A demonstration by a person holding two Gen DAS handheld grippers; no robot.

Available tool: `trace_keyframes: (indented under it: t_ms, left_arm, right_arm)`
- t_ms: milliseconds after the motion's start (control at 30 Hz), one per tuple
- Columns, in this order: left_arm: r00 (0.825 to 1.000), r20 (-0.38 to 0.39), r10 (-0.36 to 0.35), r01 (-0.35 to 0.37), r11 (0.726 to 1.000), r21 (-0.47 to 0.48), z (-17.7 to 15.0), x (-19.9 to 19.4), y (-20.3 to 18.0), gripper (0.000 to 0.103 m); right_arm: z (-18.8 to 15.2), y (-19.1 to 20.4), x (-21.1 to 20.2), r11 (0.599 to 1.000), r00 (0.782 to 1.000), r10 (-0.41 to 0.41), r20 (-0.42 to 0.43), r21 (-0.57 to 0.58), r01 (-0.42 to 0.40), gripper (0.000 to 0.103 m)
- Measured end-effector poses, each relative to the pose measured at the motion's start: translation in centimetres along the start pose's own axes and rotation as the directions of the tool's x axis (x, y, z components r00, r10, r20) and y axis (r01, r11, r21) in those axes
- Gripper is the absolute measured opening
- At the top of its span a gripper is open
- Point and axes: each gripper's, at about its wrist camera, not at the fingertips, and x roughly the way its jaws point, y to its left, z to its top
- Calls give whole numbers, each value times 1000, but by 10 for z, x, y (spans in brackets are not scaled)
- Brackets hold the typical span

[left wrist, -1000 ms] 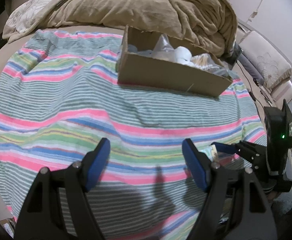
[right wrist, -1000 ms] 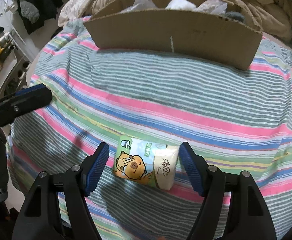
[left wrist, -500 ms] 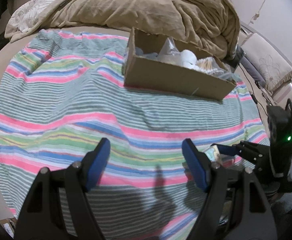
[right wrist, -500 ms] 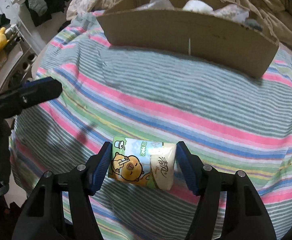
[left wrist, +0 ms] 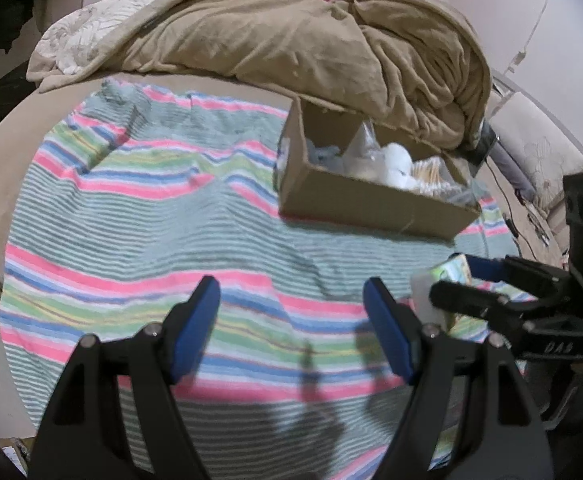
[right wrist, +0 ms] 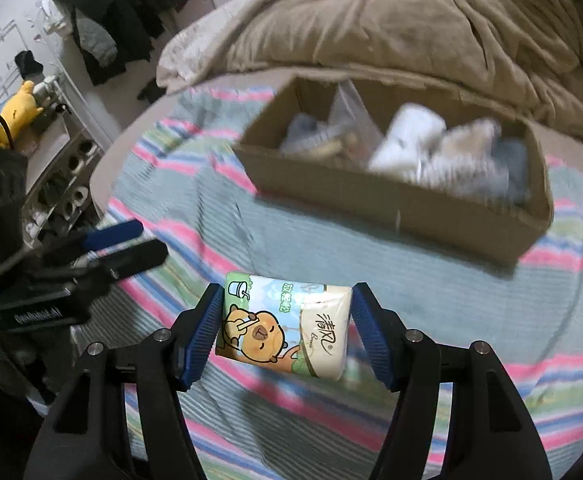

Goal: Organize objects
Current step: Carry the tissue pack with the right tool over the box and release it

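A tissue pack (right wrist: 285,330) printed with a cartoon bear hangs above the striped blanket (right wrist: 331,264), and my right gripper (right wrist: 287,334) is shut on it, blue pads pressing both ends. In the left wrist view the same pack (left wrist: 449,276) shows at the right, held by the right gripper (left wrist: 457,280). My left gripper (left wrist: 293,328) stands open over the striped blanket (left wrist: 171,220) with nothing between its fingers. A cardboard box (right wrist: 407,208) holding white and grey soft items sits farther back on the bed; it appears as the box (left wrist: 371,204) in the left view.
A rumpled tan duvet (left wrist: 311,44) lies behind the box. Left of the bed stand a rack with dark clothes (right wrist: 107,20), a yellow plush toy (right wrist: 19,112) and a shoe shelf (right wrist: 63,184). The left gripper (right wrist: 123,246) reaches in at the left of the right view.
The right gripper closed on the tissue pack and lifted it off the blanket toward the box. The left gripper rose slightly and stayed open.
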Motion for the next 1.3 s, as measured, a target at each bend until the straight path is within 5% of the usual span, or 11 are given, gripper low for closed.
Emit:
trace_keyframes:
  t_ms: [633, 1300]
  left_arm:
    - [998, 61, -12, 14, 1000, -25, 30, 5, 24, 76]
    - [995, 95, 30, -26, 999, -37, 64, 21, 52, 76]
  right_arm:
    - [80, 2, 2, 1000, 994, -5, 112, -11, 7, 68]
    - [141, -19, 76, 996, 991, 1, 135, 87, -13, 68]
